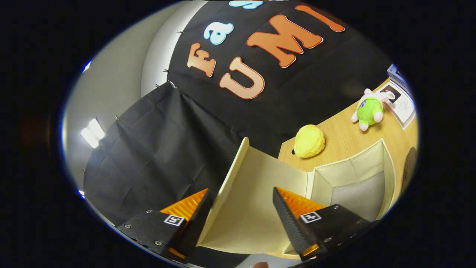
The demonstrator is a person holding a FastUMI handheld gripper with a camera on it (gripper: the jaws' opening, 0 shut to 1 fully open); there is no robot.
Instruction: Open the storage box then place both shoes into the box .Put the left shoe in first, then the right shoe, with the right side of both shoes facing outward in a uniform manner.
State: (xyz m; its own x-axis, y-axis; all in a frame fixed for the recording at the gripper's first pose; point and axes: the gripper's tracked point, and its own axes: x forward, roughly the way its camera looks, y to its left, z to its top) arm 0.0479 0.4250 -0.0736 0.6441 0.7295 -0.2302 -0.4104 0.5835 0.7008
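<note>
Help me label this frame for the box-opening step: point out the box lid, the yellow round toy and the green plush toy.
box lid [256, 193]: gripper view, inner face of the raised flap, between the open fingers.
yellow round toy [309, 141]: gripper view, its middle.
green plush toy [369, 110]: gripper view, its green body.

The storage box [357, 175] is sitting open in the lower right of the frame, on the wooden table [346, 139]. It is a cream, fabric-looking box with a grey floor, and its inside is showing empty. Its lid [253, 201] is standing raised at the lower centre, hinged along the box's near-left edge and tilting away from the opening, with its pale inner face turned toward the camera. The lid's thin edge is running diagonally up toward the middle of the frame. The gripper [240, 199] is reaching in from the bottom, its fingers spread apart with the lid panel lying between them, the left finger [191, 208] sitting right at the lid's edge.
</note>
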